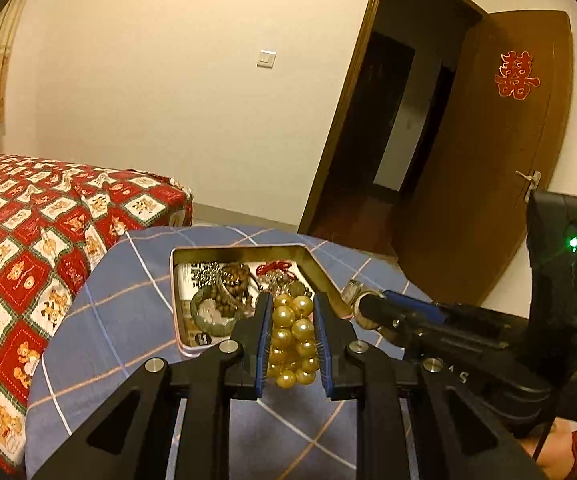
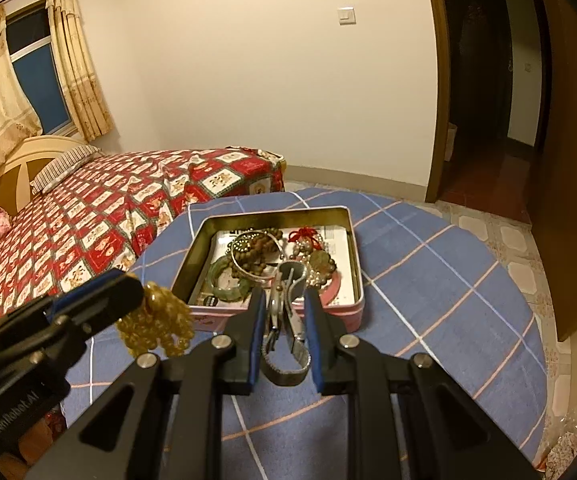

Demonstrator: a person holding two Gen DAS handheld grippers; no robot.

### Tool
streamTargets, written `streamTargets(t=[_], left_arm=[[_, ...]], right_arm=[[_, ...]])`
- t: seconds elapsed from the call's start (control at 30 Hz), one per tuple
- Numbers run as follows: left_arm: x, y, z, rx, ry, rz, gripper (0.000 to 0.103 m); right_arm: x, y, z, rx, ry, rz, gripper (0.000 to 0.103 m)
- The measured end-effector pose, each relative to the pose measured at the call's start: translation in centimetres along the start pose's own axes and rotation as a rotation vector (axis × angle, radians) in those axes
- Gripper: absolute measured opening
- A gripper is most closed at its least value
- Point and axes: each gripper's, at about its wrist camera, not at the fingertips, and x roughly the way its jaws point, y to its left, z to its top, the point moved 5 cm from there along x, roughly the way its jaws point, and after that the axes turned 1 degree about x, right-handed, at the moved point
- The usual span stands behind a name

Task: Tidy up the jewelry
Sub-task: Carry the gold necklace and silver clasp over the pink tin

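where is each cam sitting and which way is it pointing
Left wrist: sits on the left gripper, facing the open tin and the doorway; its fingers clamp gold beads; the right gripper enters from the right.
Right wrist: sits on the right gripper, facing the tin and bed; its fingers hold a metal watch; the left gripper shows at left.
Shared: the tin, the blue checked tablecloth, the bed.

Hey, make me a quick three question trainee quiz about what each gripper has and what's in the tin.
1. True or false: the left gripper is shut on the bunched strand of golden pearl beads.
2. What does the right gripper hold?
A. green jade bangle
B. silver metal mesh-band watch
C. red knotted charm
3. Fill in: the green jade bangle lies in the open rectangular pink metal ____.

Key: 1 true; 2 B, the silver metal mesh-band watch; 3 tin.
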Motion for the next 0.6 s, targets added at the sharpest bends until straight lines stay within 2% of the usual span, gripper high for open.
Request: streamTargets(t=[0.07,0.1,0.13,0.23,0.4,0.53,0.57,0.6], left_arm=[[0.0,0.0,0.4,0.001,-0.01,0.0,0.019],[0.0,0.0,0.6,0.0,-0.017,-0.003,0.005],[0.0,0.1,0.8,-0.001,-0.026,-0.007,0.003],[0.4,0.1,1.3,0.0,-0.036,-0.009,0.003],[1.6,0.6,2.1,0.033,-0.025,0.027,0.003],[2.0,0.7,0.4,0.066,0.07,-0.03,0.005],[2.3,0.8,-0.5,0.07,0.1,-0.03,0.02],[2.6,0.7,-1.4,0.069,0.129,-0.023,0.054]], right_arm=[[0.0,-0.1,0.2,0.001,-0.003,0.003,0.023],[0.0,-0.2,0.3,0.002,-0.004,0.004,0.023],[0.0,-0.2,0.4,0.003,-0.006,0.005,0.023],[0.1,-0.4,0.6,0.003,-0.012,0.004,0.023],[1.1,-0.6,1.2,0.0,-0.006,0.006,0.023],[1.0,-1.4,1.2,0.001,-0.008,-0.007,0.023],[1.1,-1.5,1.1,-0.001,-0.005,-0.013,0.023],[1.3,-1.8,0.9,0.001,0.002,-0.016,0.023]])
